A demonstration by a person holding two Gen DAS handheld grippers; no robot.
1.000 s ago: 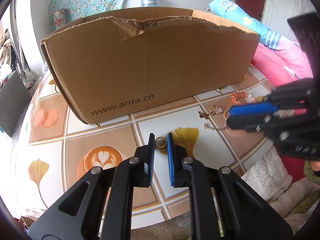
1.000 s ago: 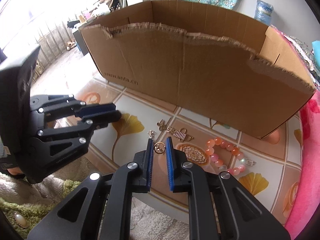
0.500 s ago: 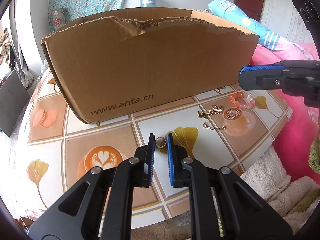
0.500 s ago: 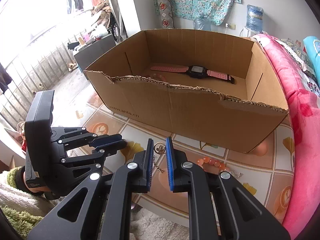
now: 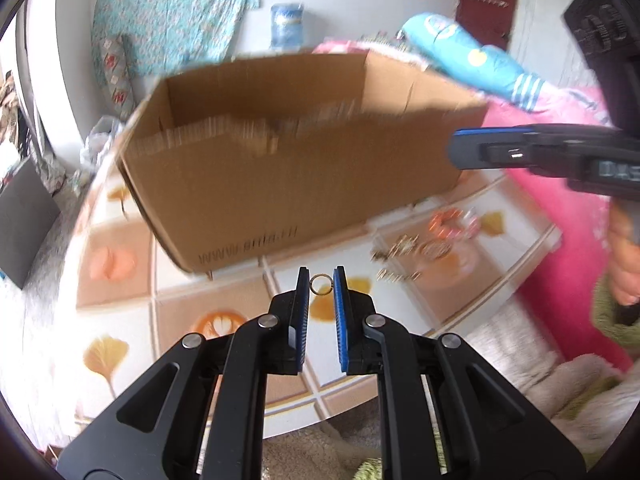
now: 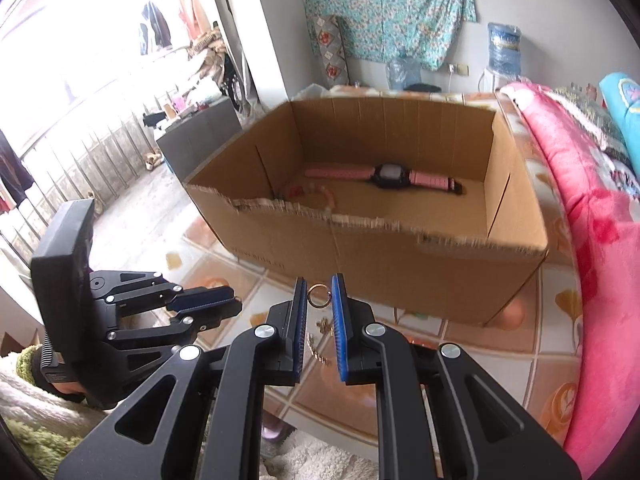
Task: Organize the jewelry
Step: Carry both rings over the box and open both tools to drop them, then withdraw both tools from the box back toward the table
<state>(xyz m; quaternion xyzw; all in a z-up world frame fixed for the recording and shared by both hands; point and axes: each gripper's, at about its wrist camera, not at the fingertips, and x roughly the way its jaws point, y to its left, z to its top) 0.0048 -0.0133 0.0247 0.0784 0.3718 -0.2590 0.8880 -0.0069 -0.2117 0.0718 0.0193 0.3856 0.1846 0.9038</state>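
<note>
My left gripper (image 5: 321, 283) is shut on a small gold ring (image 5: 321, 284) and holds it above the table, in front of the cardboard box (image 5: 288, 184). My right gripper (image 6: 319, 295) is shut on another gold ring (image 6: 319, 295), lifted in front of the box (image 6: 400, 256). Inside the box lie a pink-strapped watch (image 6: 390, 176) and a bead bracelet (image 6: 320, 196). On the table remain an orange bead bracelet (image 5: 450, 222) and gold chains (image 5: 396, 276). The left gripper also shows in the right wrist view (image 6: 208, 304), the right gripper in the left wrist view (image 5: 472, 152).
The round table (image 5: 224, 304) has a tile-and-coffee patterned cloth. A pink blanket (image 6: 592, 240) covers the bed at the right. A fluffy white rug (image 5: 520, 340) lies below the table edge. A dark cabinet (image 6: 196, 140) stands behind the box.
Both grippers have risen with their rings. The left ring has left the table. The right gripper climbed higher, so the box's inside shows more. The views are blurred by motion.
</note>
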